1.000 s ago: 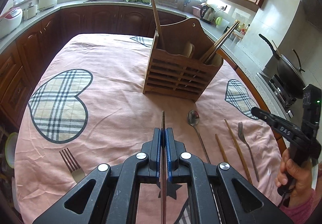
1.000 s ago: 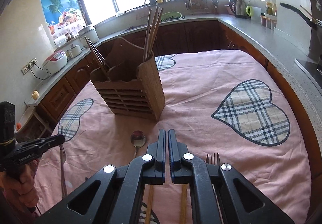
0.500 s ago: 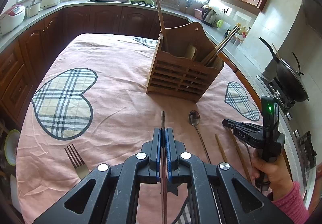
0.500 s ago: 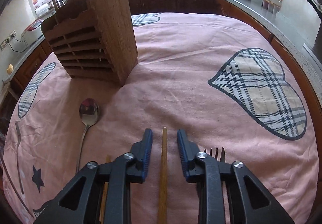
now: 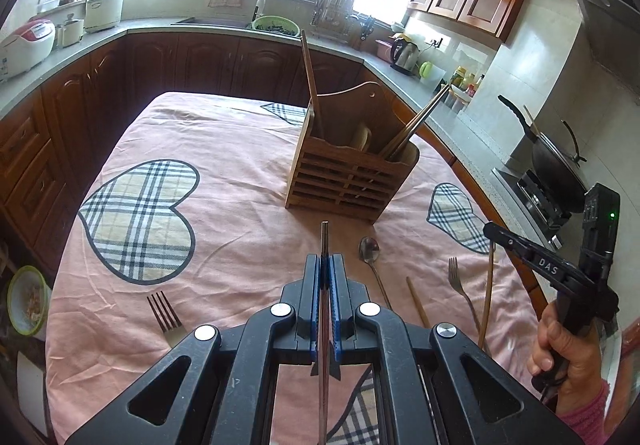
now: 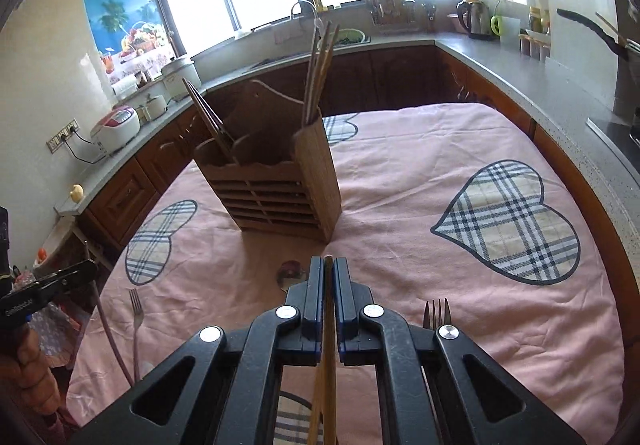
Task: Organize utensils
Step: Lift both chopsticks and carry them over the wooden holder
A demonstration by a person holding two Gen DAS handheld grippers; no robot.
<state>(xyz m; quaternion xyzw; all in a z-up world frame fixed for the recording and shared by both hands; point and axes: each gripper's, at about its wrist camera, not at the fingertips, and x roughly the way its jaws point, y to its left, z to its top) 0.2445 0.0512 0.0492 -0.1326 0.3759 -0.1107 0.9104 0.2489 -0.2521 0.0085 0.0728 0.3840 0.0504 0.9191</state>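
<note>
We list: cloth (image 5: 240,149), pink with plaid hearts in cream, black and white; holder (image 5: 344,173), brown slatted wood; grippers (image 5: 325,273) (image 6: 328,281), black with blue pads (image 5: 335,285); spoon (image 5: 369,247) and forks (image 5: 162,311), silver; chopstick (image 6: 328,365), tan; cabinets (image 5: 200,61), dark brown; counter (image 6: 540,81), grey; sleeve (image 5: 588,417), pink.

Count's in: left gripper (image 5: 325,259) plus right gripper (image 6: 328,261), two | forks (image 5: 160,309): two, second fork (image 5: 456,277) | spoon (image 5: 368,245): one | loose chopsticks: three, metal chopstick (image 5: 325,233), wooden chopstick (image 6: 328,365), another lying (image 5: 416,301) | holder (image 5: 340,181): one, its sticks too bunched to count | hearts (image 5: 136,221): at least three
</note>
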